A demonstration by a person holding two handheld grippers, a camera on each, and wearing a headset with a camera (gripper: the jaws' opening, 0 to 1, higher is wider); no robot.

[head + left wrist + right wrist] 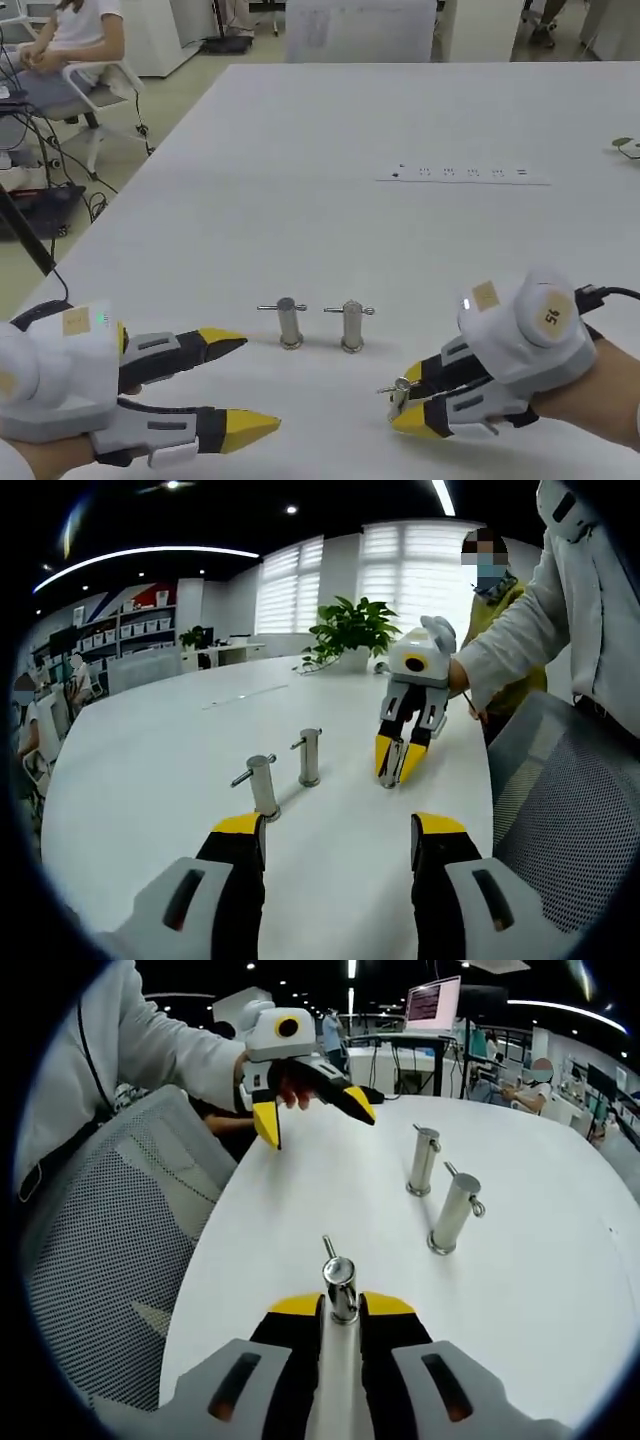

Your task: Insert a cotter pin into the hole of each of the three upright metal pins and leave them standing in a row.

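Two upright metal pins (290,325) (351,326) stand side by side on the white table (400,230), each with a cotter pin through its top. They appear again in the left gripper view (263,785) (310,757) and the right gripper view (455,1212) (424,1160). My right gripper (405,402) (340,1305) is shut on a third metal pin (401,390) (341,1288), low over the table right of the pair; a thin cotter pin sticks out of its head. My left gripper (250,385) (340,830) stands open, holding nothing, left of the pair.
A strip of small printed marks (462,174) lies further back on the table, and a small object (628,147) sits at the right edge. A mesh chair (110,1250) stands close behind the table's near edge. A person sits at far left (70,40).
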